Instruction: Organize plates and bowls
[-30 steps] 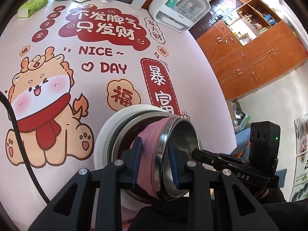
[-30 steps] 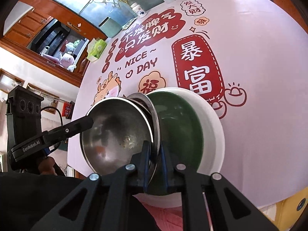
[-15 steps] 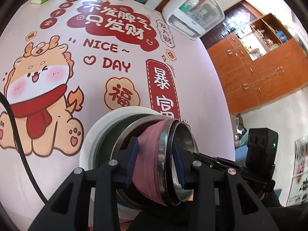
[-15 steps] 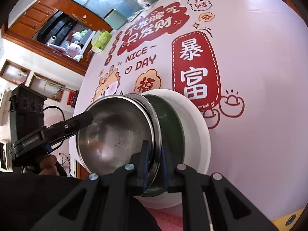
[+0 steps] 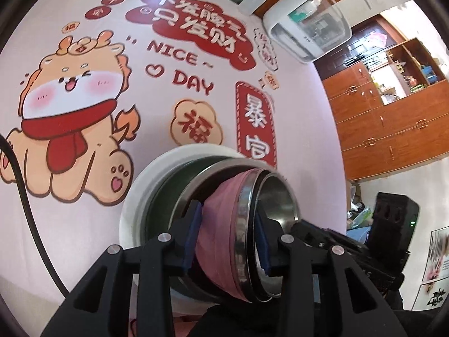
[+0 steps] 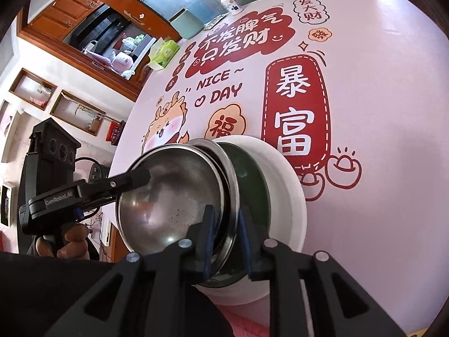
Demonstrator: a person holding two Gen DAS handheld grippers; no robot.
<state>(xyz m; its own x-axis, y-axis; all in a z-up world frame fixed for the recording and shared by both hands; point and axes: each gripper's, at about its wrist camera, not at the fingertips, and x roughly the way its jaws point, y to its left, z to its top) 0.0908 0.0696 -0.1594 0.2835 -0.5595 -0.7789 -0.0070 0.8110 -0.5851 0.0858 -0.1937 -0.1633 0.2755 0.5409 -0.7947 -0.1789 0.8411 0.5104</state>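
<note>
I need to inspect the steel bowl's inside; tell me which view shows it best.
The right wrist view: the steel bowl faces the camera, its hollow open. The left wrist view shows mostly its pink outer wall and rim, edge-on.

Both tools angled down. Left tool (image 5: 228,238) is slightly parted, right tool (image 6: 226,238) has just been spreading its blue pads (image 6: 209,241), a rim sitting loose between them.
</note>
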